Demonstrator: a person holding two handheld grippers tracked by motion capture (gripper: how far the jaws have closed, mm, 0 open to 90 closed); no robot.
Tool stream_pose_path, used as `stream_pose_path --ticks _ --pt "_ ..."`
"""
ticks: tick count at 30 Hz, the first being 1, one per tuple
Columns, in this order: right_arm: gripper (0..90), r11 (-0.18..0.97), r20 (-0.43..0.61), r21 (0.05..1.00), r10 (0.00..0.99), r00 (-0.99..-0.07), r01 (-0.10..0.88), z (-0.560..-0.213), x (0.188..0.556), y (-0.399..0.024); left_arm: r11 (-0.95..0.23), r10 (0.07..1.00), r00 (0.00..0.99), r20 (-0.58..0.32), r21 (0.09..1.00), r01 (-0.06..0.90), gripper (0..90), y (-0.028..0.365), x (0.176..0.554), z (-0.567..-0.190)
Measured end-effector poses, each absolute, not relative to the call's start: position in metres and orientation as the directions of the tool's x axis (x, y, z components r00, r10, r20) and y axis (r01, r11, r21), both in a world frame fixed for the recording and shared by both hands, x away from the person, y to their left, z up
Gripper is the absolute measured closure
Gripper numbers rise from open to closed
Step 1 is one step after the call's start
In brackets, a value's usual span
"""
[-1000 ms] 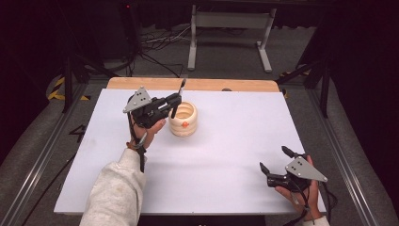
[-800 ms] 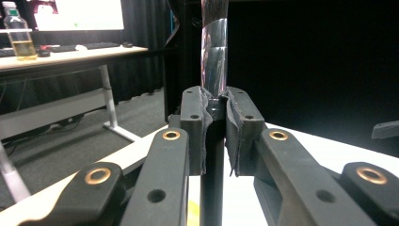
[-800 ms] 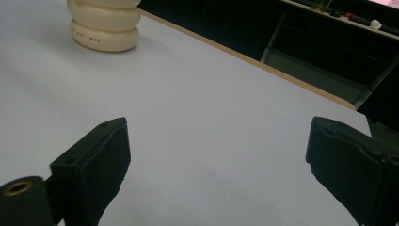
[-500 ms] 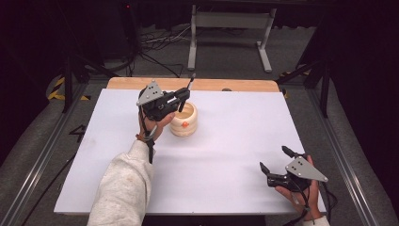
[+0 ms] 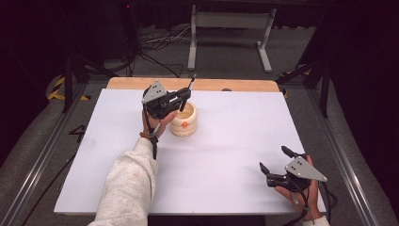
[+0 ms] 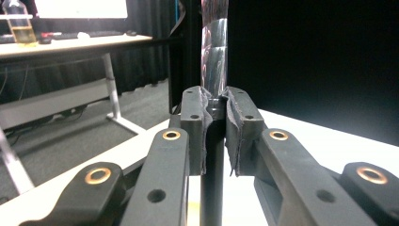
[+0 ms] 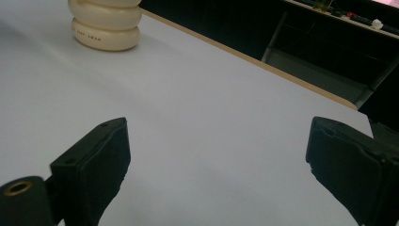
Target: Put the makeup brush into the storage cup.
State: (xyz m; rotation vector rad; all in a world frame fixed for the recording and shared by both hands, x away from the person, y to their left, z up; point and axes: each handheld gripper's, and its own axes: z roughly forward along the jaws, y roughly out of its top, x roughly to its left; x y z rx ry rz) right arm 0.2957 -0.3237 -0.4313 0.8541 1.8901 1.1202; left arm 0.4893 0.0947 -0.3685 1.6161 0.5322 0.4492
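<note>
The left gripper [image 5: 184,94] is clamped on a slim dark brush [image 6: 214,70] over the cream holder [image 5: 184,120] at twelve o'clock; the right gripper [image 5: 277,165], jaws apart, rests at four o'clock.

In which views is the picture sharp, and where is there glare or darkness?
High view: the white table is evenly lit, the floor around it dark. Left gripper view: glare on the shiny handle clamped in the left gripper; right background black. Right gripper view: the open right gripper is soft, the cream holder clearer.
</note>
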Motion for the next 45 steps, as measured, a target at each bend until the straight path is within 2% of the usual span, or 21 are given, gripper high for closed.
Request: stream_pose_path --ticks 21,45 --pt "7.7 0.4 -0.28 0.903 0.825 -0.491 0.158 -0.431 0.295 -0.32 -0.134 0.584 0.811 -0.038 0.981 0.142 79.2 0.094 0.492 -0.408" --pt "7.7 0.405 -0.285 0.902 0.822 -0.493 0.153 -0.431 0.295 -0.319 -0.168 0.585 0.811 -0.035 0.972 0.163 79.2 0.1 0.481 -0.416"
